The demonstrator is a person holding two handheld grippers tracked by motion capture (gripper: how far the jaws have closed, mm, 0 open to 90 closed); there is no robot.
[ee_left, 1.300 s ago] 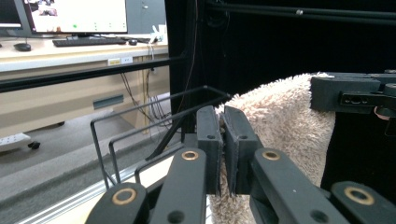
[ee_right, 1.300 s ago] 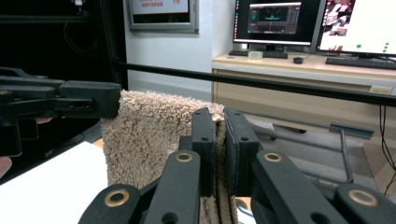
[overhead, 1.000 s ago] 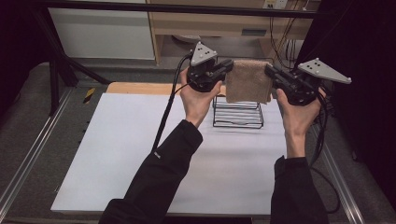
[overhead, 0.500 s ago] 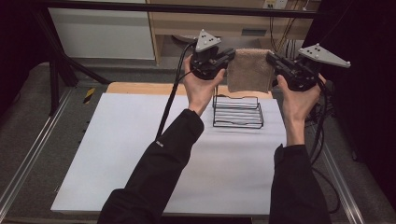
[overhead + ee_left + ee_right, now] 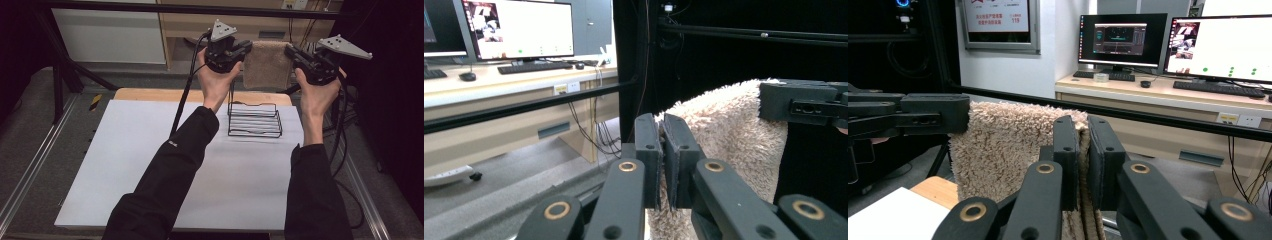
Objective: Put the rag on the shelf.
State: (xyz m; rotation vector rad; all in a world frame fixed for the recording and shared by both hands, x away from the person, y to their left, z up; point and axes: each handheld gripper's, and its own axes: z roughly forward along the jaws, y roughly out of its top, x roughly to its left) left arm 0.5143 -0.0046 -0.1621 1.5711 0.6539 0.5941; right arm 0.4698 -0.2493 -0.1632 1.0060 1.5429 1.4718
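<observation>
The beige fleecy cloth [image 5: 267,64] hangs in the upper middle of the high view, stretched between the two grippers above the black wire rack [image 5: 254,120]. It looks soft, light and limp, so it would sag unless taken at its top corners. There the left gripper [image 5: 243,50] and right gripper [image 5: 291,51] are each clamped on it, over the white-covered desk [image 5: 125,165].

Even overhead light on the white table sheet [image 5: 150,165], dark murky surroundings, soft shadow under the wire rack [image 5: 255,120], glowing monitors [image 5: 1218,42] (slightly blown out), near jaws softly blurred
</observation>
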